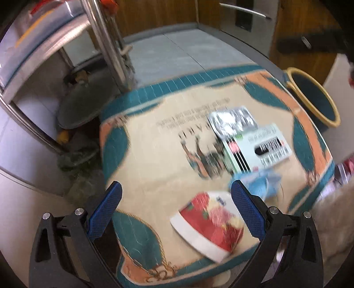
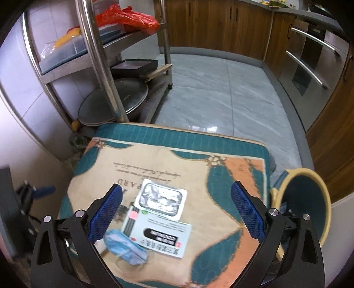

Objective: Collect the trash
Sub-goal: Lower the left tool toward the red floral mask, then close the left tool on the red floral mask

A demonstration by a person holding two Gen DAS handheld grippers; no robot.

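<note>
On top of a printed cushion (image 2: 154, 159) with teal and orange corners, several pieces of trash are lying close together: a silver foil blister pack (image 2: 161, 199), a white and green carton (image 2: 159, 234) partly overlapping it, and a crumpled blue face mask (image 2: 126, 248) touching the carton's near corner. From the left wrist camera, which is blurred, the same blister pack (image 1: 232, 120), carton (image 1: 256, 148) and mask (image 1: 258, 181) are showing, along with a red and white paper cup (image 1: 210, 226) lying on its side near the cushion's (image 1: 154, 155) front edge. The left gripper (image 1: 176, 199) is hovering above the cup with its blue-padded fingers (image 1: 106, 212) spread wide and nothing between them. The right gripper (image 2: 176, 199) is likewise hanging over the carton and blister pack, its fingers (image 2: 247, 212) held wide apart and gripping nothing. Just beside the cushion's right edge, a teal bin (image 2: 305, 199) with a yellow rim is standing on the grey tiled floor (image 2: 221, 93), also appearing in the left view (image 1: 314, 99). Behind the cushion, a steel rack (image 2: 99, 66) is holding pans and a red plastic bag (image 2: 128, 17), with wooden cabinets (image 2: 221, 24) lining the far wall.
</note>
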